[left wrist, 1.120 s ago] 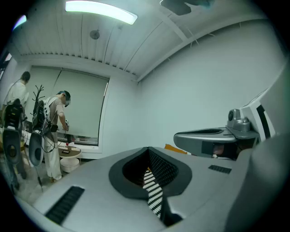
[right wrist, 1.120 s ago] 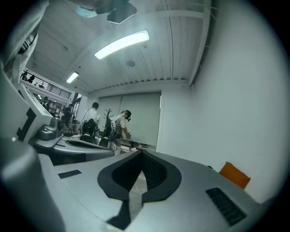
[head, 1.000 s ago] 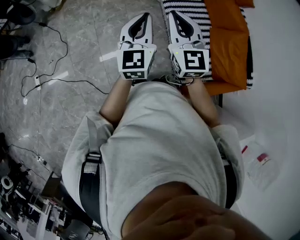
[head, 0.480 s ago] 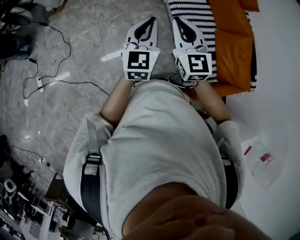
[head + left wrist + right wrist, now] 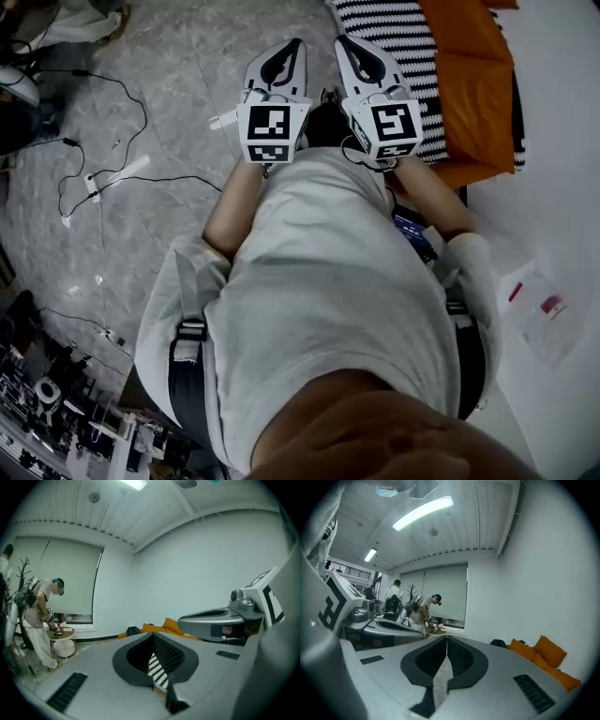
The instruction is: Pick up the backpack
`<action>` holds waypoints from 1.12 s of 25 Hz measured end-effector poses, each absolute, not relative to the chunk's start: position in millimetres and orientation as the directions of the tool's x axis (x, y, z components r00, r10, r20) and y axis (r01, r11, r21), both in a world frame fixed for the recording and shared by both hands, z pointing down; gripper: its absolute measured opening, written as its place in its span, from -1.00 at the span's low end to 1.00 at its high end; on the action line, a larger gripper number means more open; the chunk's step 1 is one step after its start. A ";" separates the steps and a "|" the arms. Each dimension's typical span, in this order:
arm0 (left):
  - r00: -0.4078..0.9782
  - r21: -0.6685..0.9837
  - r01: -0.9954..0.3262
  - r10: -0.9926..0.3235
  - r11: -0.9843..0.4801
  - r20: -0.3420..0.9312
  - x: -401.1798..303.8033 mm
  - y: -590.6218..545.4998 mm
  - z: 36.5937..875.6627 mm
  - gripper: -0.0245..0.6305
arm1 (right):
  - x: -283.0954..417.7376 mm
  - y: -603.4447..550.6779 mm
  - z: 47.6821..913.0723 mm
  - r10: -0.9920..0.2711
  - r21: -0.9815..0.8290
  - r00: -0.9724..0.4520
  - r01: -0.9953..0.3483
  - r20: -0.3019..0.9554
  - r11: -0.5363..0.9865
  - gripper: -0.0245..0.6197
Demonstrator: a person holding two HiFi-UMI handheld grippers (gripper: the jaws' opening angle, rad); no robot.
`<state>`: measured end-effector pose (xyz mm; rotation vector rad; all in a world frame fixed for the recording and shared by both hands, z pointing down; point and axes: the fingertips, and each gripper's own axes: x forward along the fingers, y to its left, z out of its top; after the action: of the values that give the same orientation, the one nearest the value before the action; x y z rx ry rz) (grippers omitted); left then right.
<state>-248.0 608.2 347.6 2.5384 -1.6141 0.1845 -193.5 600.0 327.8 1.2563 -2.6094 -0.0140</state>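
Head view has the left gripper point(image 5: 298, 47) and right gripper point(image 5: 343, 42) side by side over the floor point(image 5: 169, 84), just beside the near, striped end of the orange cushions point(image 5: 469, 84). Both pairs of jaws are pressed together with nothing between them, as each gripper view shows. A small dark shape, probably the backpack point(image 5: 498, 643), sits at the far end of the cushions, well apart from both grippers. The step in hand looks like the approach. It would go best by closing in along the cushions, spreading one gripper's jaws before arrival, aiming them at a top handle or strap rather than the soft body, pinching firmly, then lifting straight up clear of the cushions.
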 end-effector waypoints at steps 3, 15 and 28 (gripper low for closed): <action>0.437 0.017 -0.898 -0.884 -0.440 0.167 -241.1 598.6 356.1 -0.89 | -189.3 592.8 335.0 -0.775 0.130 -0.596 -0.768 0.212 0.627 -0.80; 0.453 0.040 -0.888 -0.859 -0.458 0.239 -215.8 495.4 397.8 -0.89 | -144.4 470.4 363.2 -0.773 0.096 -0.582 -0.780 0.253 0.619 -0.80; 0.448 0.058 -0.887 -0.824 -0.458 0.347 -161.6 295.1 415.8 -0.89 | -87.5 269.3 384.7 -0.757 0.022 -0.588 -0.786 0.284 0.618 -0.80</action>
<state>-161.6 295.1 415.8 2.4680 -1.4864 0.3983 -87.5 269.3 384.7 1.2575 -2.5791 0.1539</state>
